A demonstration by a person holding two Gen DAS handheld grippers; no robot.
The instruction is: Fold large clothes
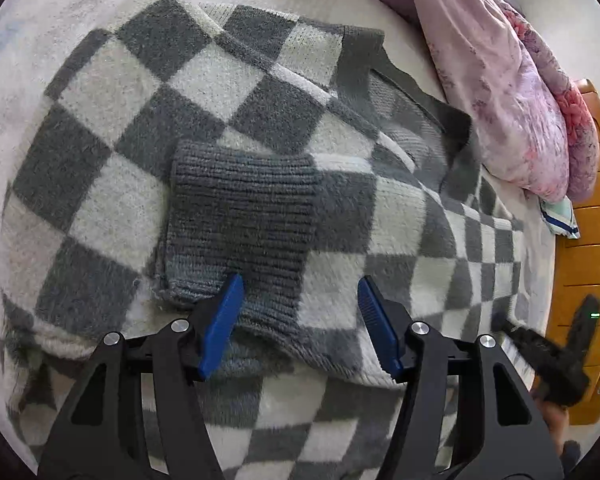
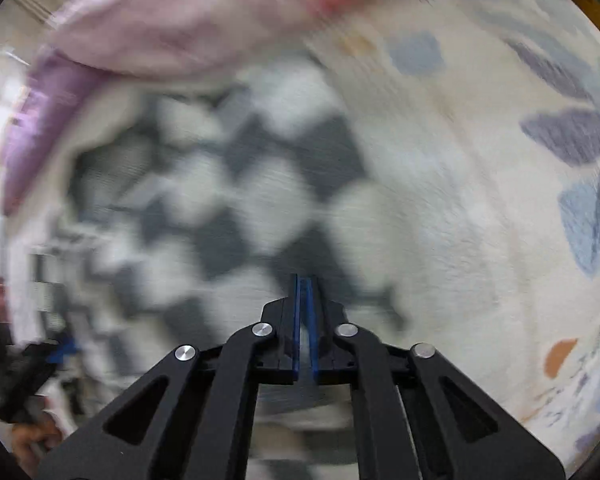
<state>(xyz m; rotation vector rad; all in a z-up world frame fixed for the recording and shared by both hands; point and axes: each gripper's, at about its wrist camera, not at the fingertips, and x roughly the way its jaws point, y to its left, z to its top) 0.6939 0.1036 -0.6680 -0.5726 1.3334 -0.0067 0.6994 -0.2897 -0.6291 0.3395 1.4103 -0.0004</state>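
- The checkered sweater (image 1: 228,92), fuzzy knit in grey and white squares, is lying spread across the pale bed cover (image 1: 80,12), taking up most of the left wrist view.
- One sleeve is lying folded over the body of the garment, with its ribbed grey cuff (image 1: 240,220) resting flat on top, near the middle of that view.
- The left gripper (image 1: 300,292) is hovering just above the sweater with its blue fingers (image 1: 226,320) spread wide — the near edge of the cuff is sitting between them, and nothing is being pinched.
- The right gripper (image 2: 306,280) is showing its blue pads pressed nearly together, with only a narrow slit between them; something pale seems to be sitting in that slit (too blurred to say whether it is cloth).
- The right wrist view is heavily smeared, yet the checkered knit (image 2: 240,200) is showing ahead of and below the fingers, with the cover's blue-grey leaf print (image 2: 572,140) off to the right.
- A pink floral quilt (image 1: 500,100) is lying bunched along the far right edge of the bed — beside a wooden bed frame (image 1: 588,260).
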